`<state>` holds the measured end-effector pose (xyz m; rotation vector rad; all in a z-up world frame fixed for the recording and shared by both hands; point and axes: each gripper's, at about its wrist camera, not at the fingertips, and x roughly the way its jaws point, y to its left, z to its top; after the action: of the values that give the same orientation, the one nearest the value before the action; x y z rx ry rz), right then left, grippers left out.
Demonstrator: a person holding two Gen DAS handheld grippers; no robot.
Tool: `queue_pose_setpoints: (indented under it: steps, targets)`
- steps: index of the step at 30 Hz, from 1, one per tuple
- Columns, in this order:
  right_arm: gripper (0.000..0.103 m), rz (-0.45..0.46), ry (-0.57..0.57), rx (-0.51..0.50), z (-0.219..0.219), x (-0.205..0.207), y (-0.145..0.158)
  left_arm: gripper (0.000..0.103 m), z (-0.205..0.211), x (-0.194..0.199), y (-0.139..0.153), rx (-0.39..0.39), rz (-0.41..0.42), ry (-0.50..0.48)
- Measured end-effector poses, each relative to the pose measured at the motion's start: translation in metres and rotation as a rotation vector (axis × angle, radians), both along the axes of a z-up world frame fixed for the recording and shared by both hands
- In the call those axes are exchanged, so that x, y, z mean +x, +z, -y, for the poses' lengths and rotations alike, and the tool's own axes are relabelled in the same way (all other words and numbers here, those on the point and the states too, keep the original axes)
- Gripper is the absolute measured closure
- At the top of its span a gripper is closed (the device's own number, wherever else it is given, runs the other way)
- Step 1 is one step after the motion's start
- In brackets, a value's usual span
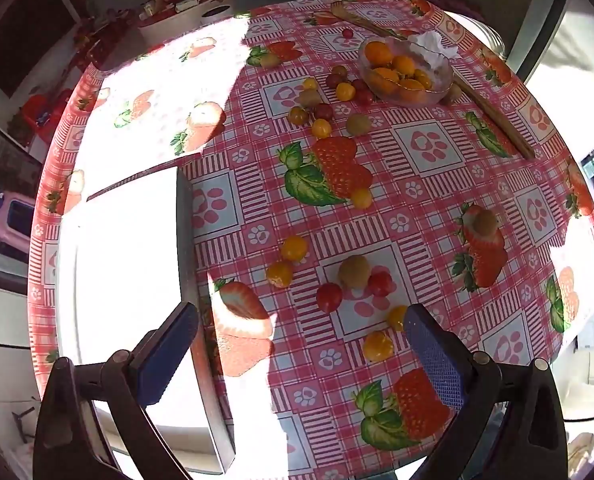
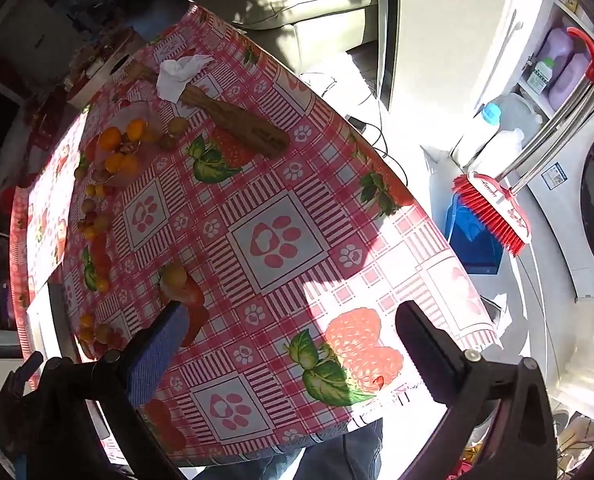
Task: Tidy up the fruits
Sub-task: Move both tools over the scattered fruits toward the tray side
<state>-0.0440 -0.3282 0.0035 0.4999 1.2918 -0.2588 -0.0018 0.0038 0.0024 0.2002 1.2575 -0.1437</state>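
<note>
Small fruits lie loose on a round table with a pink strawberry tablecloth [image 1: 425,148]. A glass bowl [image 1: 407,70] at the far side holds several orange fruits; it also shows in the right wrist view [image 2: 121,152]. A near cluster has a green kiwi-like fruit [image 1: 355,271], a red tomato [image 1: 329,297] and yellow tomatoes [image 1: 377,346]. Another cluster [image 1: 321,112] lies beside the bowl. A lone green fruit [image 1: 485,222] also shows in the right wrist view [image 2: 174,276]. My left gripper [image 1: 301,320] is open and empty above the near cluster. My right gripper [image 2: 289,316] is open and empty over the table's near edge.
A bright white tray or board [image 1: 125,248] lies on the table's left side. A wooden stick [image 1: 493,116] and a crumpled tissue [image 1: 433,46] lie beside the bowl. A red broom [image 2: 493,208] and blue dustpan [image 2: 473,240] stand on the floor to the right.
</note>
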Motion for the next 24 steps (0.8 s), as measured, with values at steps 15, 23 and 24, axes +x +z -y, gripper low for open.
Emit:
queue_pose_setpoints:
  steps: [15,23,24]
  targets:
    - [0.000,-0.146,0.330,0.015,-0.127,0.014,0.000,0.000,-0.041,-0.021,0.004,0.007,-0.114,0.035]
    - [0.000,-0.206,0.460,-0.018,-0.153,0.004,-0.004,0.000,-0.049,-0.023,0.012,-0.009,-0.100,0.035]
    - [0.000,-0.212,0.476,-0.022,-0.154,0.003,-0.004,0.000,-0.048,-0.023,0.013,-0.008,-0.095,0.027]
